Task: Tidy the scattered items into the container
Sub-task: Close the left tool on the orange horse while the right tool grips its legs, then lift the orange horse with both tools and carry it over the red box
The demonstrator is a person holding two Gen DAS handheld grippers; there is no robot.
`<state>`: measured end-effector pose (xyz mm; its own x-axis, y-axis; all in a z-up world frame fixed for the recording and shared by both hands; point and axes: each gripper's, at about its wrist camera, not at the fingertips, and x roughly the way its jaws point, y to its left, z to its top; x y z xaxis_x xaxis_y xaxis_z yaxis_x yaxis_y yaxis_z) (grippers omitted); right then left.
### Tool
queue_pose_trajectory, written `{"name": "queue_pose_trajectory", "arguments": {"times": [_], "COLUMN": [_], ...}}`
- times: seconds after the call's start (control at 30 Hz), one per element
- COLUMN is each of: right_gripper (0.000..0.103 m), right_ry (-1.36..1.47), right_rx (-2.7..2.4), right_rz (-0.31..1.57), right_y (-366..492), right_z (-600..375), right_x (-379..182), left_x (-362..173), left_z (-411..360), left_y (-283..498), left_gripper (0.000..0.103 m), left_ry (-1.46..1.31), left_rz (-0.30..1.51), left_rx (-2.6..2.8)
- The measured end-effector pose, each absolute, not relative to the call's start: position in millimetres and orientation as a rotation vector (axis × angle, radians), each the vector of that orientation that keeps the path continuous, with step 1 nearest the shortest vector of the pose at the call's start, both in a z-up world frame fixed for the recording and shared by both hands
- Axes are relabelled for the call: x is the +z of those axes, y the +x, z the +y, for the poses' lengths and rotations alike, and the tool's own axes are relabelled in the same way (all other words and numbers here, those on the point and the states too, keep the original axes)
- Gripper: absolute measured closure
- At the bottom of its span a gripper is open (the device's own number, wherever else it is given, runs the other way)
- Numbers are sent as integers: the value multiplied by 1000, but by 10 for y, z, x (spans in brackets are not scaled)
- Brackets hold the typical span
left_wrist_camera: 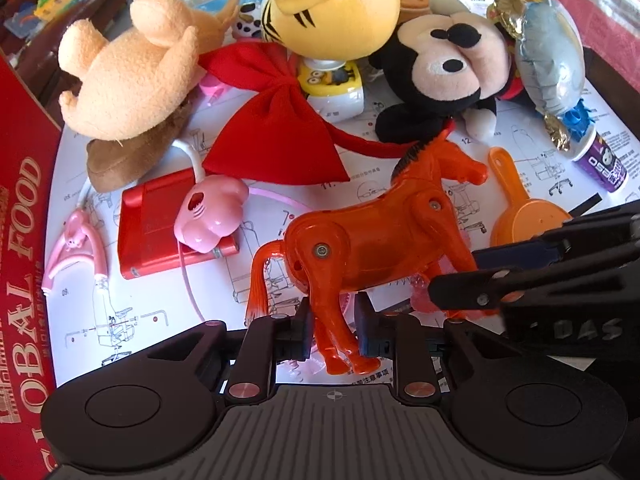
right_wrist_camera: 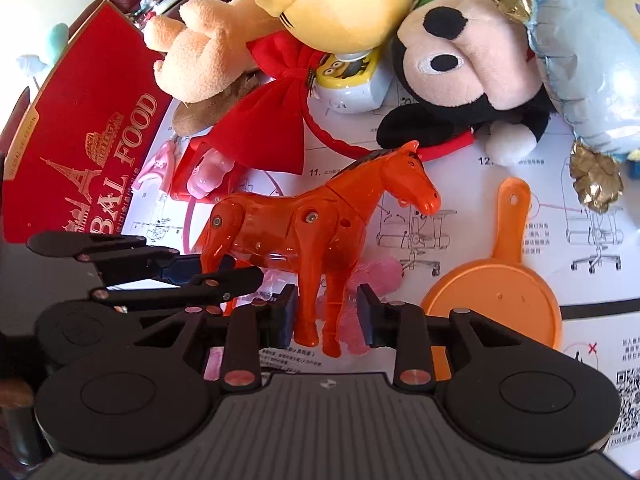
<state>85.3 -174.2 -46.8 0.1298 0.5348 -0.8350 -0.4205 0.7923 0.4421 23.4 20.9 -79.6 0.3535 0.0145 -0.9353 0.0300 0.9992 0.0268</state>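
An orange plastic horse (left_wrist_camera: 372,236) stands upright on a white instruction sheet (left_wrist_camera: 152,320); it also shows in the right wrist view (right_wrist_camera: 304,220). My left gripper (left_wrist_camera: 334,330) has its jaws on either side of the horse's hind legs, close to them with small gaps. My right gripper (right_wrist_camera: 326,314) has its jaws around the front legs, with room on the right side. The red "GLOBAL FOOD" box (left_wrist_camera: 24,240) stands at the left; it also shows in the right wrist view (right_wrist_camera: 88,136).
Behind the horse lie a Mickey Mouse plush (left_wrist_camera: 444,68), a yellow tiger plush (left_wrist_camera: 336,8), a peach plush (left_wrist_camera: 132,76), a red bow headband (left_wrist_camera: 276,120), a pink pig toy (left_wrist_camera: 212,212) on a red case (left_wrist_camera: 160,224), an orange scoop (right_wrist_camera: 496,292) and a foil balloon (left_wrist_camera: 548,60).
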Motion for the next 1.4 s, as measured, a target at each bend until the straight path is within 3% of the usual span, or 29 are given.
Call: {"name": "queue_pose_trajectory", "arguments": {"times": [0.13, 0.23, 0.5, 0.6, 1.03, 1.4], "right_gripper": [62, 73, 75, 89, 89, 88], "right_ry": [73, 80, 104, 60, 81, 60], "right_rx": [693, 708, 691, 687, 718, 792], "right_rz": [1238, 1252, 1267, 1232, 1143, 954], "right_y": [885, 920, 940, 888, 749, 695], "right_z": [-1693, -1635, -1570, -1531, -1606, -1599], "right_x": [-437, -478, -585, -514, -292, 101], "left_x": [-790, -786, -789, -774, -535, -169], "left_z": [215, 213, 71, 0, -21, 36], "left_y": [238, 239, 342, 312, 73, -12], "left_gripper": [86, 85, 79, 81, 83, 83], "left_ry": [36, 33, 154, 193, 180, 175], "left_rz": [1204, 1204, 1220, 1196, 1081, 891], "left_rx": [-16, -17, -7, 4, 41, 86]}}
